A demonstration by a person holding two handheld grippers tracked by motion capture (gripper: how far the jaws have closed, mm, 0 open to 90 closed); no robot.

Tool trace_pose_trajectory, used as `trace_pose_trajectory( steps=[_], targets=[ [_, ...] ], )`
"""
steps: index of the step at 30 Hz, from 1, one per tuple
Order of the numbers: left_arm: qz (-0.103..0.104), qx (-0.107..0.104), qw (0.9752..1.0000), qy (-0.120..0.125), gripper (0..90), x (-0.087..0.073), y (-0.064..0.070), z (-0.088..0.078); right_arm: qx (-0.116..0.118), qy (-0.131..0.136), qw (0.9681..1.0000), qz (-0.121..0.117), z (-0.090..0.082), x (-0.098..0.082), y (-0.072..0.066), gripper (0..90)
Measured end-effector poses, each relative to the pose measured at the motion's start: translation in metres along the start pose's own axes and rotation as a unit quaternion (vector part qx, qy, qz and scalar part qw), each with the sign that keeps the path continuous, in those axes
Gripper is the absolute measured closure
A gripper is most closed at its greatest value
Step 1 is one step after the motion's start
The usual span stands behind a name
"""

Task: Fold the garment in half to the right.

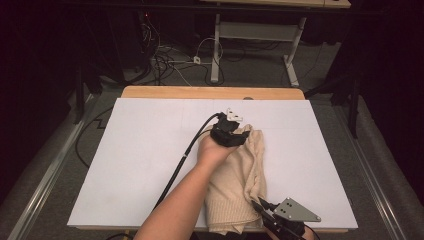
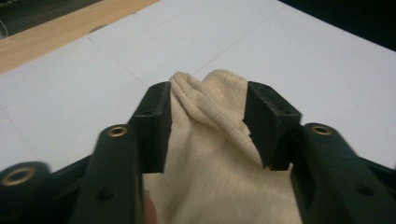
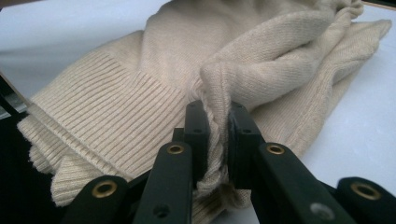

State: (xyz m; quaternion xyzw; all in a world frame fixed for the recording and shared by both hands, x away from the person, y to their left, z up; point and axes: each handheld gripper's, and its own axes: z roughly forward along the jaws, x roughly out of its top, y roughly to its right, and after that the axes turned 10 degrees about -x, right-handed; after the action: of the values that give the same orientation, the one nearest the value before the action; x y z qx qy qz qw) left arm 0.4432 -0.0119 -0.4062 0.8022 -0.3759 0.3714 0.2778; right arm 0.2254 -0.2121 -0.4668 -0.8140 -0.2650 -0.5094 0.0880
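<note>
high view, sweater: a cream knit sweater (image 1: 239,176) lies folded lengthwise in the middle of the white table top (image 1: 130,165), running from the near edge up toward the centre. Looks like folding work, judging by the neat long shape.

high view, left gripper: the left gripper (image 1: 229,131) sits over the far end of the sweater, forearm stretched across the table to get there. Makes sense if that end just got laid down flat.

high view, right gripper: the right gripper (image 1: 260,205) is at the near right corner of the sweater, by the ribbed hem, with its grey plate sticking out to the side. My guess is it's pinning that end so the fabric doesn't slide.

left gripper view, jaws: roughly half open, pads standing apart. A bunched peak of the sweater (image 2: 210,140) sits between them, but the pads aren't pinching it; the left one is maybe brushing the fabric, the right one has a gap. So it holds nothing, reads like a let-go.

left gripper view, table: white table top (image 2: 303,60) all around, wooden edge strip (image 2: 56,32) beyond.

right gripper view, jaws: the right gripper (image 3: 217,140) is clamped tight on a thick fold of the sweater (image 3: 140,93), fabric squeezed between the pads and bulging above them.

right gripper view, hem: ribbed hem (image 3: 84,135) spreads left of the jaws, so the grip is right at the bottom edge, good spot for pulling it over.
</note>
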Motion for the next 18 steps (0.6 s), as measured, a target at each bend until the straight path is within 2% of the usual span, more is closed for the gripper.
trace_pose_trajectory(
  steps=[5, 7, 13, 15, 18],
  targets=[
    [-0.012, 0.008, 0.9999, 0.001, 34.0, -0.017, -0.009, -0.022, 0.001, 0.001, 1.0, -0.001, 0.001, 0.0, -0.001, 81.7],
    [-0.018, 0.021, 0.9996, 0.001, 27.8, -0.025, -0.013, -0.03, 0.001, 0.001, 1.0, -0.002, 0.001, 0.0, 0.0, 81.7],
    [-0.021, 0.03, 0.9991, 0.023, 19.7, -0.05, -0.018, -0.059, 0.003, 0.001, 1.0, -0.002, 0.002, 0.001, 0.001, 81.7],
    [-0.027, 0.033, 0.9986, 0.029, 16.5, -0.059, -0.021, -0.069, 0.003, 0.001, 1.0, -0.002, 0.002, 0.001, 0.001, 81.6],
    [-0.034, 0.043, 0.9981, 0.027, 14.4, -0.077, -0.027, -0.082, 0.003, 0.002, 1.0, 0.0, 0.002, 0.001, 0.001, 81.6]
  ],
)
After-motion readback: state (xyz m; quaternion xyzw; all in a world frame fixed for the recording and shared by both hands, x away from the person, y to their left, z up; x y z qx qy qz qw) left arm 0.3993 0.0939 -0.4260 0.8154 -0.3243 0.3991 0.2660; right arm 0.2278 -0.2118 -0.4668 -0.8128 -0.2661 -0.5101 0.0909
